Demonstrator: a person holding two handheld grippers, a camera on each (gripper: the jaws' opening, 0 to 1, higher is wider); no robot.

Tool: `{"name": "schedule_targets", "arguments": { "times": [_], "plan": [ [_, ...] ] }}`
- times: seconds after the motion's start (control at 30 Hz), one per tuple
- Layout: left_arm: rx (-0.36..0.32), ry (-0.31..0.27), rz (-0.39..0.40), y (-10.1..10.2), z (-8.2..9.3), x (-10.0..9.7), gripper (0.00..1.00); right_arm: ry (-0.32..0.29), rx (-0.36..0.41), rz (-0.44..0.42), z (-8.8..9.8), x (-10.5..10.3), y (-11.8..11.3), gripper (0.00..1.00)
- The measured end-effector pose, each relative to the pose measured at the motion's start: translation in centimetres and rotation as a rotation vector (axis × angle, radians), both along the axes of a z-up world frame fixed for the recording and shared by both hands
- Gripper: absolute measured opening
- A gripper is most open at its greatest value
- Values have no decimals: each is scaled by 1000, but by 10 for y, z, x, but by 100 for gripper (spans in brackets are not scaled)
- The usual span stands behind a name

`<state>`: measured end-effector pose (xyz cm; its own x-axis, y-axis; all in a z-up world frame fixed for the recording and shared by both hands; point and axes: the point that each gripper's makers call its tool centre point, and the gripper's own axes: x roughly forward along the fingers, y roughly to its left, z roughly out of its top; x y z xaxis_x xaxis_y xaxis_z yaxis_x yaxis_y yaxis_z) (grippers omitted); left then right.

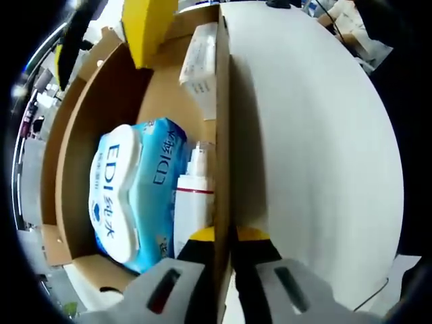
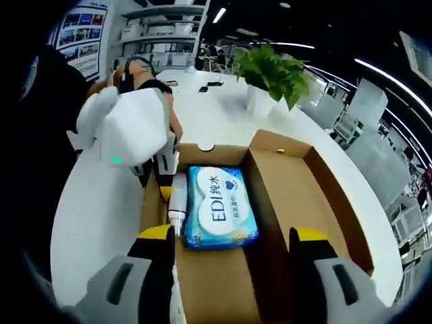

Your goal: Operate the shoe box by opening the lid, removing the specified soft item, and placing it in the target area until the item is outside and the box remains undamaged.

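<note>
Already the cardboard shoe box [image 2: 317, 182] stands open on the white table [image 2: 101, 202], with its lid [image 2: 297, 196] folded back and lying flat beside the main compartment. Inside the compartment rests a blue and white pack of wet wipes [image 2: 219, 206], the soft item, lying flat against the box floor and not yet lifted out. Just beside the pack, between it and the box wall, lies a white bottle [image 2: 177, 199] with a red band.

In the left gripper view the left gripper [image 1: 225, 239] is closed on the side wall of the box [image 1: 223, 121]: its two yellow-tipped jaws sit one inside and one outside the cardboard edge, pinching it. The pack of wipes [image 1: 131, 192] shows in the compartment to the inner side of that wall, with the bottle [image 1: 194, 202] touching the wall next to the inner jaw. A white paper leaflet [image 1: 201, 64] leans against the same wall farther along. The table [image 1: 317, 148] spreads out on the outer side.

In the right gripper view the right gripper [image 2: 233, 253] hovers above the near end of the box, its jaws spread wide apart and holding nothing; the pack of wipes lies between and beyond them. The left gripper [image 2: 162, 172] appears at the far side wall, held by a person's hand [image 2: 145, 84]. A potted green plant [image 2: 270, 74] stands on the table well beyond the box.
</note>
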<state>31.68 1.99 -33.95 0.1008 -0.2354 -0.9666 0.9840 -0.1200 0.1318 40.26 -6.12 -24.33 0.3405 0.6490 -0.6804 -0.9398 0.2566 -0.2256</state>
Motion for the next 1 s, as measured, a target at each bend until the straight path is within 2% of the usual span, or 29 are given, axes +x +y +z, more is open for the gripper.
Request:
{"name": "schedule_targets", "arguments": {
  "times": [0.13,0.4,0.77,1.0],
  "plan": [
    [0,1,-2,-1,0,2,3,36,8,10,-18,4,15,71],
    [-2,-2,-1,0,-1,3,3,63,15,39,-32,2,33,71],
    [-3,-6,-2,-1,-1,3,3,97,-6,49,-49,-2,39,71],
    [-3,-10,-3,-2,-1,3,3,117,-23,57,-60,2,39,65]
  ]
}}
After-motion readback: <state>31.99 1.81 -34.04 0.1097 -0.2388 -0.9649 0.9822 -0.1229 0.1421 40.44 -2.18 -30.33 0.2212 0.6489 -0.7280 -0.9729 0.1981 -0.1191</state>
